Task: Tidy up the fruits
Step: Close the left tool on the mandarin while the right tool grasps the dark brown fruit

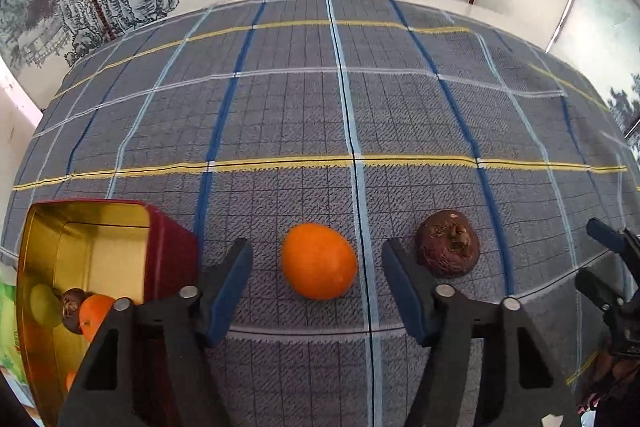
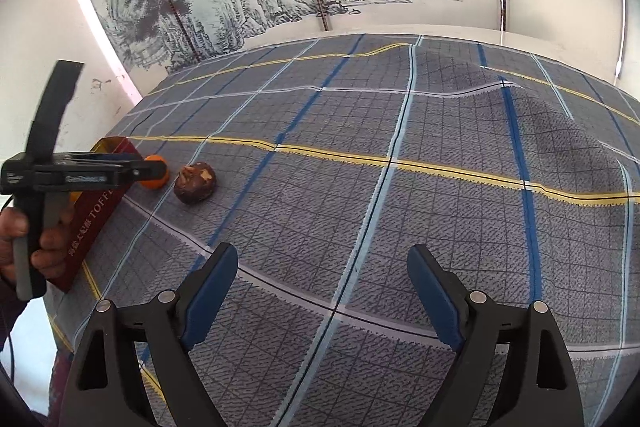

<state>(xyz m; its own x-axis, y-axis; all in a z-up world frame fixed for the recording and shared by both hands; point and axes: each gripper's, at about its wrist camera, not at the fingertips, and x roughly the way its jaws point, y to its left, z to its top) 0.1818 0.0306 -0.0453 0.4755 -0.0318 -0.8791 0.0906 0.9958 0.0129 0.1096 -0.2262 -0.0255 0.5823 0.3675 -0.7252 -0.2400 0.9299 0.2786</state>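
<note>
The left tool (image 1: 317, 259) is spread wide, its jaws flanking the orange (image 1: 319, 261) on the plaid surface (image 1: 280, 115). Firm, round and smooth-skinned, it likely rolls; grip across its middle. The red tin (image 1: 168, 247) sits at nine o'clock. The right tool (image 2: 322, 291) gapes empty.

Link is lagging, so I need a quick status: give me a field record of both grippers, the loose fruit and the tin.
left gripper: open, jaws either side of the orange, not closed on it
right gripper: open, holding nothing, over bare cloth
orange: on the tablecloth, loose
brown fruit: on the cloth, right of the orange, apart from it
red tin: open, gold inside, already holds several fruits
</note>
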